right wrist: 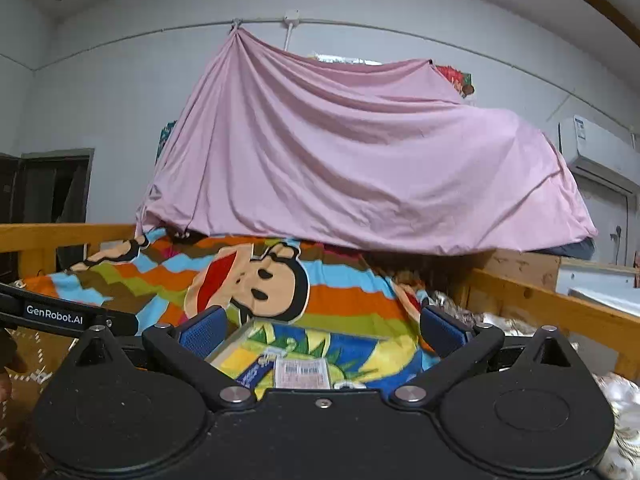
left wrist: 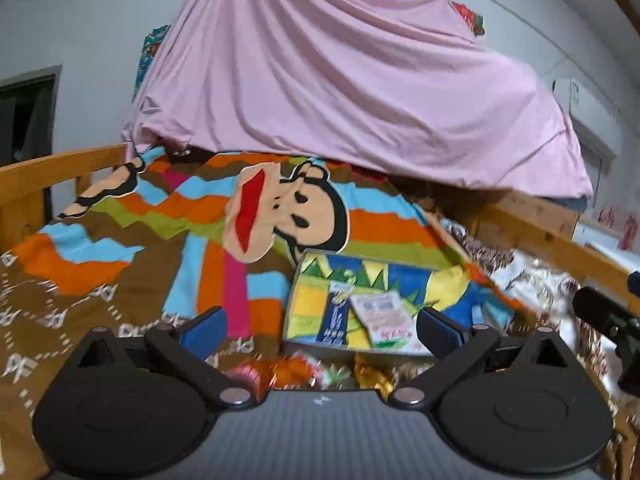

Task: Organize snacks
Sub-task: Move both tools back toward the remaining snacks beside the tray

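Spreading wide, the left tool (left wrist: pixel 320 326) has its two blue ribbed fingers (left wrist: pixel 204 328) parted with nothing between them. Just ahead of it on the bed lies a flat rectangular box (left wrist: pixel 320 300) printed in bright yellow, blue and green blocks, and a pale paper-like packet (left wrist: pixel 382 314) lies on the box's top face. Below the fingers, close against the tool's grey body, sits a loose cluster of small shiny wrapped snacks (left wrist: pixel 304 374) in pink, orange and gold, too blurred to tell apart.

The right tool (right wrist: pixel 320 332) also stands open and empty, its fingers either side of the same box (right wrist: pixel 304 354), apart from it. Beyond both tools a soft striped blanket (left wrist: pixel 120 216) with a cartoon monkey face covers the bed, framed by a smooth wooden rail (right wrist: pixel 532 304). A draped pink sheet (right wrist: pixel 360 168) hangs in folds further back.
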`<move>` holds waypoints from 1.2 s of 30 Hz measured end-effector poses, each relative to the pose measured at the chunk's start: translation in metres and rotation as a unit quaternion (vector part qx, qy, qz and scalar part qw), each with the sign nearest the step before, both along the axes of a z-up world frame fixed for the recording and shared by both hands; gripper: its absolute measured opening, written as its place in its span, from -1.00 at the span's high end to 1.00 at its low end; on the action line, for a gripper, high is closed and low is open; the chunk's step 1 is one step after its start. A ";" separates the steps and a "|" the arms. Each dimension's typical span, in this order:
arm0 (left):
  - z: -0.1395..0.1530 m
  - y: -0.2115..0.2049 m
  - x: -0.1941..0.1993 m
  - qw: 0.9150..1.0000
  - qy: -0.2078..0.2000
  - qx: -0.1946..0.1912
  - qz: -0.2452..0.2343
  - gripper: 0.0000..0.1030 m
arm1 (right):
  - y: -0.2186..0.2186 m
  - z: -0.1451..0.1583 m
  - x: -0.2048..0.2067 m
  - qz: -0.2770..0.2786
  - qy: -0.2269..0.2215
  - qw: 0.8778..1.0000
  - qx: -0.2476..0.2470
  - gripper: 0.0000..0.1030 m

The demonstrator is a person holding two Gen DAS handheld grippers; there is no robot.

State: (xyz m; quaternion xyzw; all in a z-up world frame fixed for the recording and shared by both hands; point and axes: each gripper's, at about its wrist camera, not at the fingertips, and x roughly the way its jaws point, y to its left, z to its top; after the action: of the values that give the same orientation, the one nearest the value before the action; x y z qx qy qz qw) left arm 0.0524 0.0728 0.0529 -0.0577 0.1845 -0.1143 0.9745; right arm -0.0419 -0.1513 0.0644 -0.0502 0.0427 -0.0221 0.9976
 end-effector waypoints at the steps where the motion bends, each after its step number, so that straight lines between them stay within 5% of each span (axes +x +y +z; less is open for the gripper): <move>1: -0.001 -0.001 -0.006 1.000 0.002 0.004 -0.001 -0.99 | 0.000 -0.001 -0.006 0.000 0.005 1.000 0.002 -0.99; 19: -0.016 -0.021 -0.055 0.996 0.054 0.068 -0.035 -0.99 | -0.011 -0.020 -0.062 -0.030 0.092 0.995 0.025 -0.99; 36: -0.027 -0.047 -0.036 0.985 0.098 0.106 -0.097 -0.99 | -0.034 -0.030 -0.034 -0.042 0.184 0.981 0.048 -0.99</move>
State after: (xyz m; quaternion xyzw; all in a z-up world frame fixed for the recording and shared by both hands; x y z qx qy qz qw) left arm 0.0164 0.0256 0.0258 0.0534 0.2946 -0.1816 0.9367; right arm -0.0755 -0.1855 0.0340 -0.0041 0.2289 -0.0527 0.9720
